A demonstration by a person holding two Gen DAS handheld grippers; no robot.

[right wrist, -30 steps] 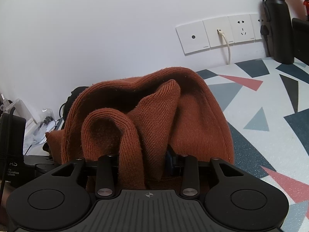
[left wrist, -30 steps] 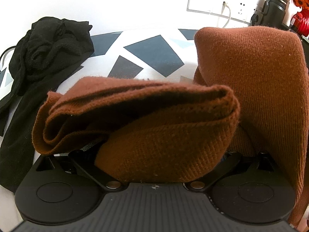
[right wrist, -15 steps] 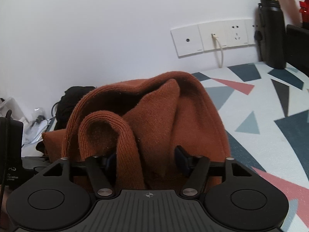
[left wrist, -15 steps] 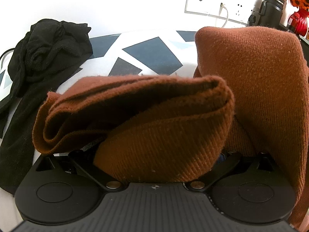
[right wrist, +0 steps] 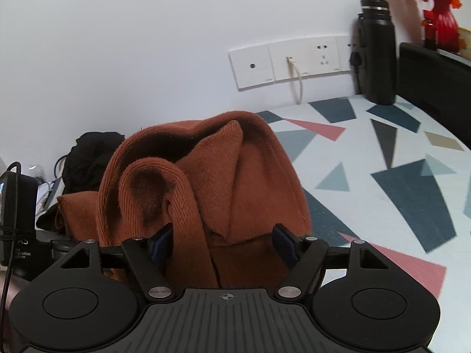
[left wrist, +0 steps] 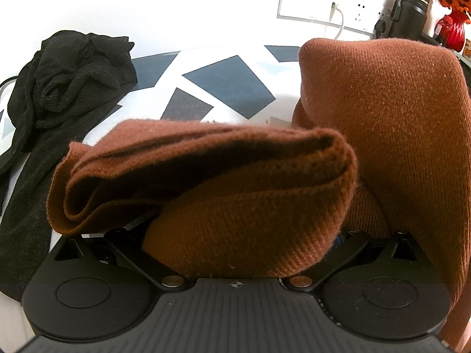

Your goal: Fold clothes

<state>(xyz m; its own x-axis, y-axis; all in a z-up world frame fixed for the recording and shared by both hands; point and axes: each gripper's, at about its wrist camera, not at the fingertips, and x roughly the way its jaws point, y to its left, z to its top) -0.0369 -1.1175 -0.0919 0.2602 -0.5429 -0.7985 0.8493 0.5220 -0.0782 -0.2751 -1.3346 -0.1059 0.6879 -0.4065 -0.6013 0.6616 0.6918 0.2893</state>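
The rust-brown knit garment sits bunched on the patterned tabletop, piled against both tools, not lying flat. In the left wrist view a thick roll of several layers fills the mouth of the left gripper; its linkage arms look spread wide, but the fingertips are buried under the cloth, so I cannot tell whether it is gripping the fabric or only resting under it. To the right a second, taller fold of the same garment stands up.

In the right wrist view the right gripper has its jaws set wide apart, with blue pads showing on either side of a hanging fold of the garment. The cloth passes between them, and neither pad seems to press on it.

A black garment lies crumpled at the far left of the table, untouched by either tool. A black bottle and a red vase of orange flowers stand near the wall sockets.

By my reading, the task is at an early to middle stage: the brown piece has at least 2 rough folds but no neat, flat shape, and the black one looks unfolded.
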